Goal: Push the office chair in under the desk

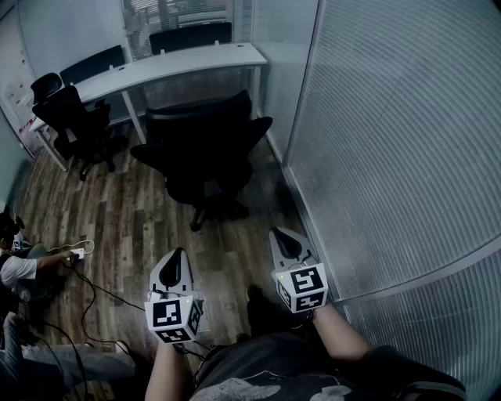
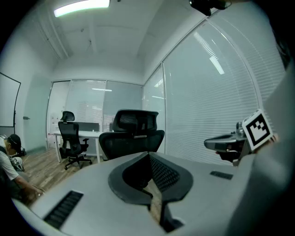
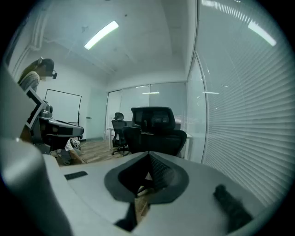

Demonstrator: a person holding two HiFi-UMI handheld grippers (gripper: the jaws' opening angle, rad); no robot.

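- The only print that shows is the black-and-white square patterns on the marker cubes, one on the left gripper (image 1: 179,254) and one on the right gripper (image 1: 279,235). They're patterns, not words.
- The floor (image 1: 141,227) is dark wood-look planks. A black cable (image 1: 102,294) snakes across it to a white power strip (image 1: 77,253) near the left edge.
- It's a small office. A long glass wall with fine blinds (image 1: 391,141) runs down the right side, there's more glass behind the desk, and a strip light (image 2: 82,7) sits on the ceiling. A whiteboard (image 3: 62,113) shows on the far wall in the right gripper view.
- The white desk (image 1: 180,63) stands along the back of the room.
- The black office chair (image 1: 205,149) isn't tucked in. It's standing on the floor just in front of the desk's right end, near the glass wall.
- A second black chair (image 1: 74,117) is parked at the desk's left end.
- Someone is sitting on the floor (image 1: 16,270) at the left edge, with a hand by the power strip.
- Both grippers are held side by side over the floor, well apart from the office chair and pointing roughly at it.
- The left gripper's jaws are pressed together with nothing between them, and it's the same for the right.
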